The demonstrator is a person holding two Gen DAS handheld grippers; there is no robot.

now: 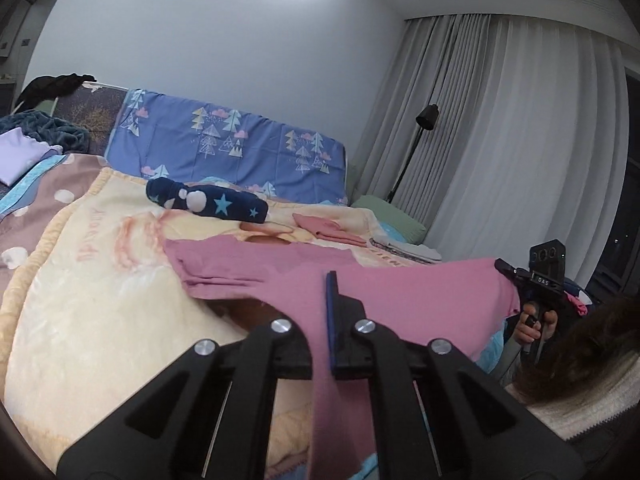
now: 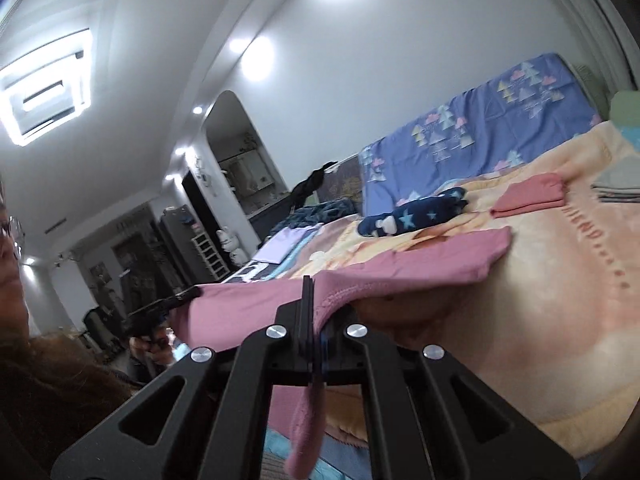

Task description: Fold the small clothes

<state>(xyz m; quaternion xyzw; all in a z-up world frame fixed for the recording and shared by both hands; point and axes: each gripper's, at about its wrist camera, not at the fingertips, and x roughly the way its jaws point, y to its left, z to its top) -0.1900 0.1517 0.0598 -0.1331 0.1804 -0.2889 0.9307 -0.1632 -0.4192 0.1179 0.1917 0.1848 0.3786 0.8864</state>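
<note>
A pink garment [image 1: 400,292] is stretched in the air over the near edge of the bed, its far part lying on the cream blanket [image 1: 100,280]. My left gripper [image 1: 326,304] is shut on one corner of it; cloth hangs down between the fingers. My right gripper [image 2: 314,304] is shut on the other corner of the pink garment [image 2: 400,268], a strip dangling below. The right gripper [image 1: 508,268] also shows in the left wrist view at the cloth's right end, and the left gripper [image 2: 188,294] shows in the right wrist view.
On the blanket lie a navy star-print rolled garment [image 1: 208,200], a folded salmon garment [image 1: 332,230] and a folded grey stack [image 1: 404,248]. A blue tree-print sheet [image 1: 224,144] covers the headboard. A floor lamp [image 1: 416,148] and curtains stand right. Lilac clothes [image 1: 20,156] lie far left.
</note>
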